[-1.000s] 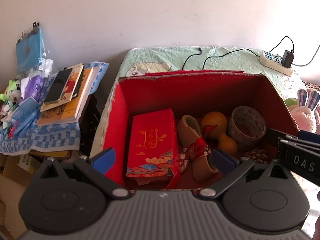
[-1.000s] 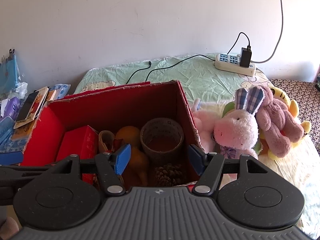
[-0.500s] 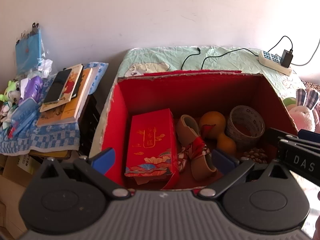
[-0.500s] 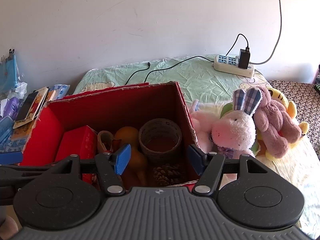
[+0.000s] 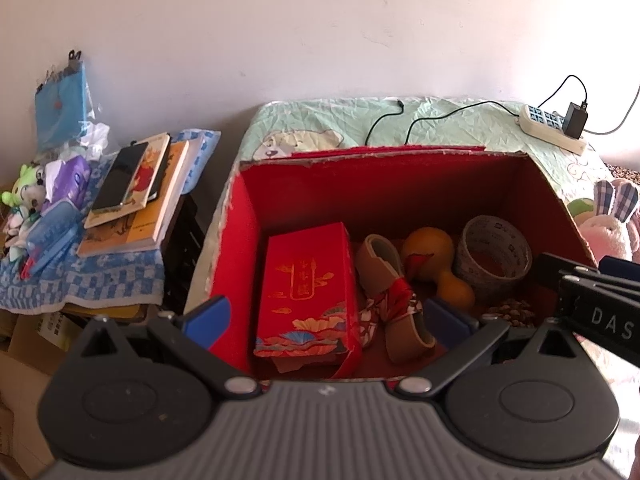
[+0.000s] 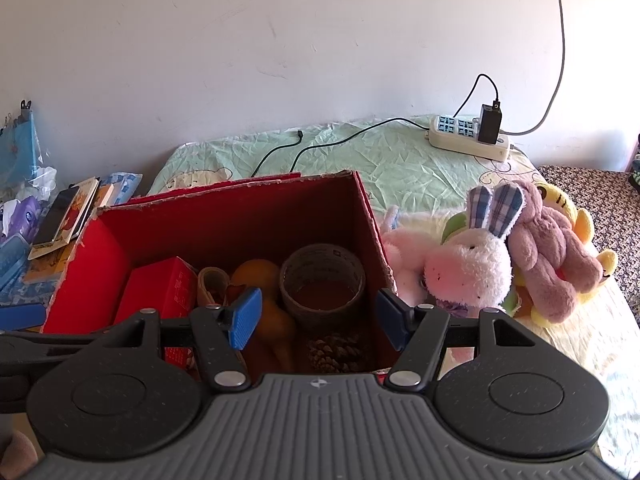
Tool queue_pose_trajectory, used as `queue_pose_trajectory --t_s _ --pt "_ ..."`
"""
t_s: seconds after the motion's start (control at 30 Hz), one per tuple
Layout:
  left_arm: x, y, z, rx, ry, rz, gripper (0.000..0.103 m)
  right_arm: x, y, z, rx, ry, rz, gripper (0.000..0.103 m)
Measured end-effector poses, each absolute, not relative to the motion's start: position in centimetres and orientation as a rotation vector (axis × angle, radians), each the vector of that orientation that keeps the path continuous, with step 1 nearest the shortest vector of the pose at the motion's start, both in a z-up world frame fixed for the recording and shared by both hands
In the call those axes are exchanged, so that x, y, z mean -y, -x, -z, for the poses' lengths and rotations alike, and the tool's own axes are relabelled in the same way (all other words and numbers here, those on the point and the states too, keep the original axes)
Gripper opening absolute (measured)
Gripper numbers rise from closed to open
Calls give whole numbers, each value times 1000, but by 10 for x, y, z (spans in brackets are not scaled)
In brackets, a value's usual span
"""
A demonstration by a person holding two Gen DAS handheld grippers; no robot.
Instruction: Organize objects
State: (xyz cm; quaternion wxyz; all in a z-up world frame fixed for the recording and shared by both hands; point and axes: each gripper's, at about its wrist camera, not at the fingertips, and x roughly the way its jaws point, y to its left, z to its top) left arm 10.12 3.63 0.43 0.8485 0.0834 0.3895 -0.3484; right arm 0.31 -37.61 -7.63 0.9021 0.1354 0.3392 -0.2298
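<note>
Both our claws hang open, empty; the fluffy pink plush rabbit looks soft, light — we'd pinch its body.

I'm seeing a cardboard box with ragged torn rims and a matt red lining, a glossy printed red carton inside it, a smooth orange gourd, a rough scaly pinecone, fluffy plush toys on the crinkled cotton bedsheet, and ribbed blue rubbery fingers.

Box on bed: carton left, tape roll right, pinecone before it; plush toys right of box.
</note>
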Motion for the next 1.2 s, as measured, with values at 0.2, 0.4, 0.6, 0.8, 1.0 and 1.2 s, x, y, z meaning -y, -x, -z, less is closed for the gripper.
queue_pose_trajectory --t_s 0.2,0.4,0.6,0.8,1.0,1.2 --pt "-35 -103 -4 -818 -182 729 102 377 -5 76 -701 -283 479 66" --pt "-33 -104 -4 -815 -186 732 102 378 -8 77 -703 -288 483 66" --pt "-30 -107 -2 -822 -189 737 102 381 -11 78 -708 -290 484 66" --pt "-27 -107 -1 -829 -195 745 102 381 -14 79 -710 -287 474 66" --pt "-26 -107 0 -827 -201 747 102 381 -16 80 -713 -287 469 66" --pt "-26 -107 0 -834 -198 742 103 381 -16 79 -712 -286 469 66"
